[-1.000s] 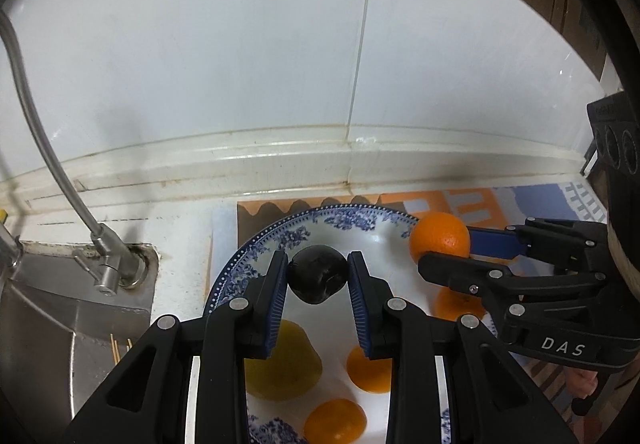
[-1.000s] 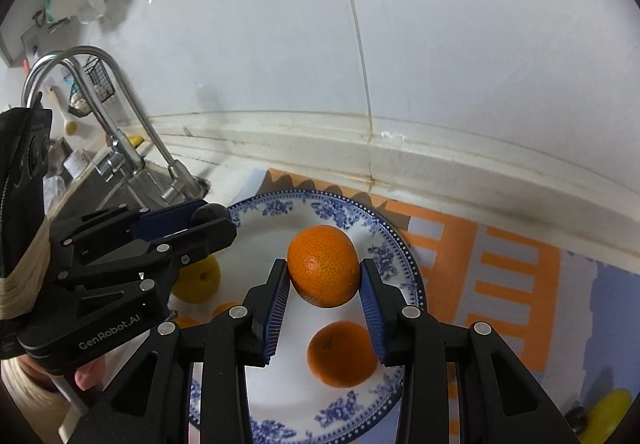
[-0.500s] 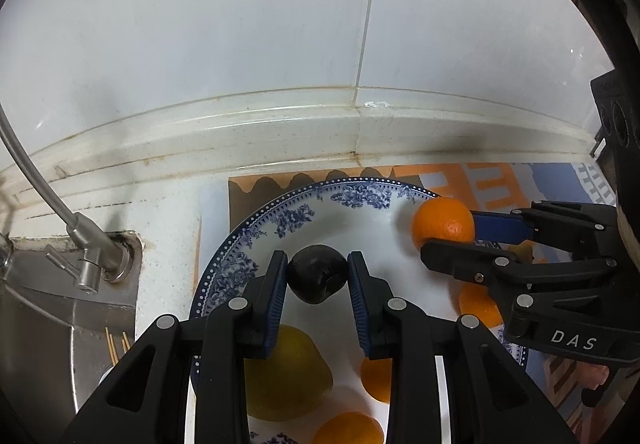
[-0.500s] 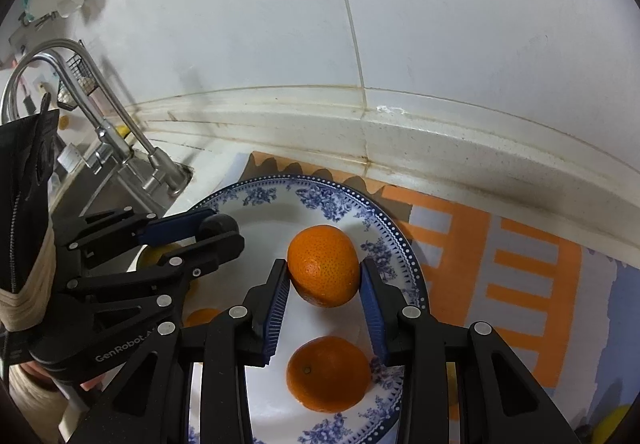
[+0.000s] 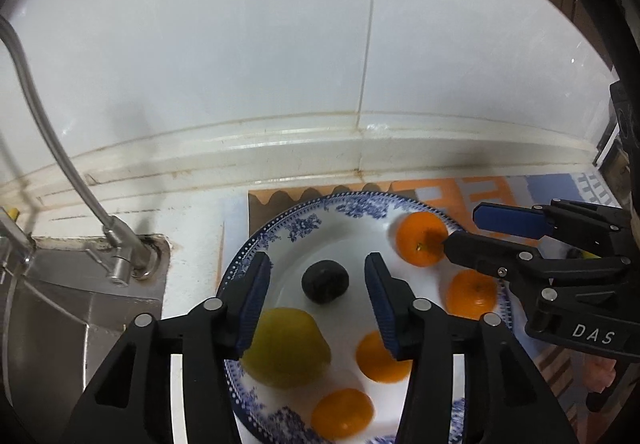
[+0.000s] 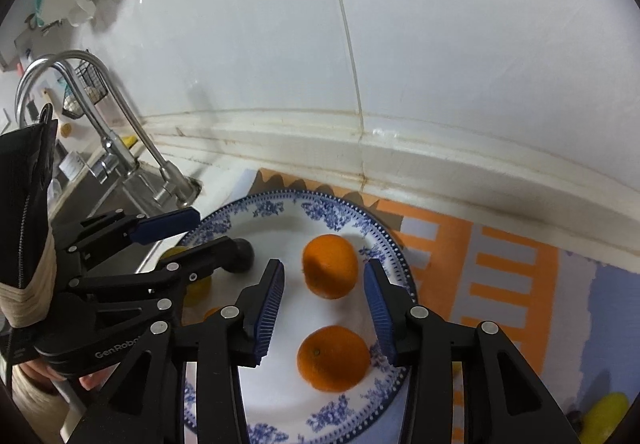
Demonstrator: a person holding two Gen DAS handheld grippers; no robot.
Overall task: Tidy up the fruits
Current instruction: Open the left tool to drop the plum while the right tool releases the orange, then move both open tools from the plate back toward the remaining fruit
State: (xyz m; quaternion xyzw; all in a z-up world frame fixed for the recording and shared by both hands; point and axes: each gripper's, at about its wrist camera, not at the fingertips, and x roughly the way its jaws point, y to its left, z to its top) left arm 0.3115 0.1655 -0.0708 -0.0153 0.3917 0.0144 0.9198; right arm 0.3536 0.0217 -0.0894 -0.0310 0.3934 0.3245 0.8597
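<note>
A blue-and-white plate lies on a patterned mat by the wall. A dark round fruit rests on it between the spread pads of my left gripper, whose jaws are opening and no longer touch it. An orange sits on the plate between the pads of my right gripper, whose jaws are also opening with gaps on both sides. A second orange lies nearer. A yellow-green fruit and more oranges lie on the plate's near side.
A steel sink and tap lie left of the plate. The white tiled wall and its ledge run close behind. A yellow fruit lies on the mat at far right. A hand holds the left gripper.
Both grippers have opened. The dark fruit and the orange, held a moment ago, now sit on the plate between the spread pads.
</note>
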